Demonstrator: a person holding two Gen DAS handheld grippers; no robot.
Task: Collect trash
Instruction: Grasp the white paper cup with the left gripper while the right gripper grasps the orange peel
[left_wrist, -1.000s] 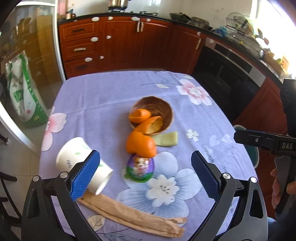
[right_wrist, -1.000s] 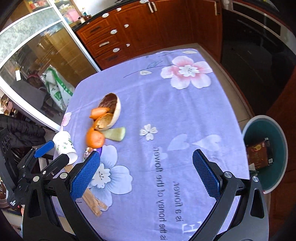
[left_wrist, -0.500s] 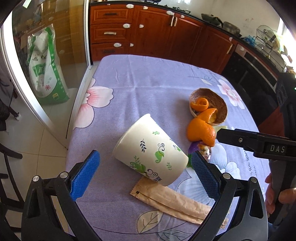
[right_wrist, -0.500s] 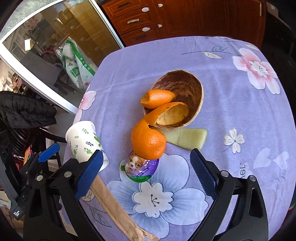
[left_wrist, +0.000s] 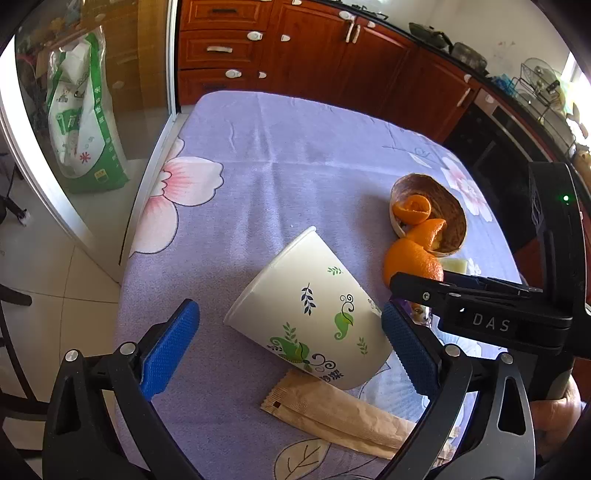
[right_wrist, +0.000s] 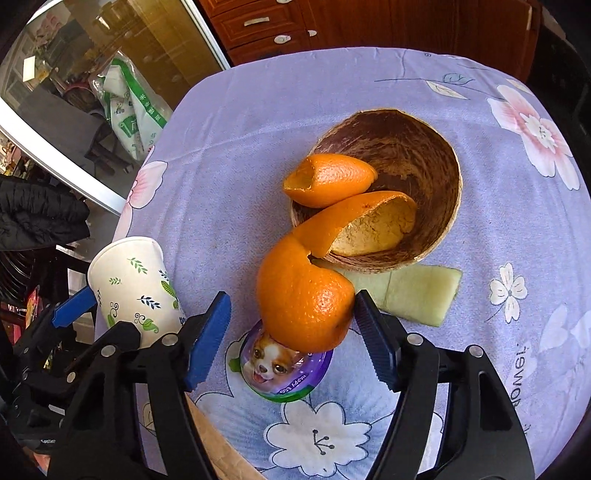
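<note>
A white paper cup with leaf prints lies on its side on the purple flowered tablecloth. My left gripper is open with its blue pads on either side of the cup, not touching it. A long orange peel curls out of a brown coconut shell. My right gripper is open around the round end of the peel. A purple egg-shaped wrapper with a dog picture lies under the peel. The cup also shows in the right wrist view.
A pale green melon rind lies beside the shell. A brown paper sleeve lies under the cup near the table's front edge. A glass door and a green-white bag are at the left. Wooden cabinets stand behind.
My left gripper has moved left and closer, so the cup now lies between its pads. My right gripper has moved in from the right and down around the orange peel.
</note>
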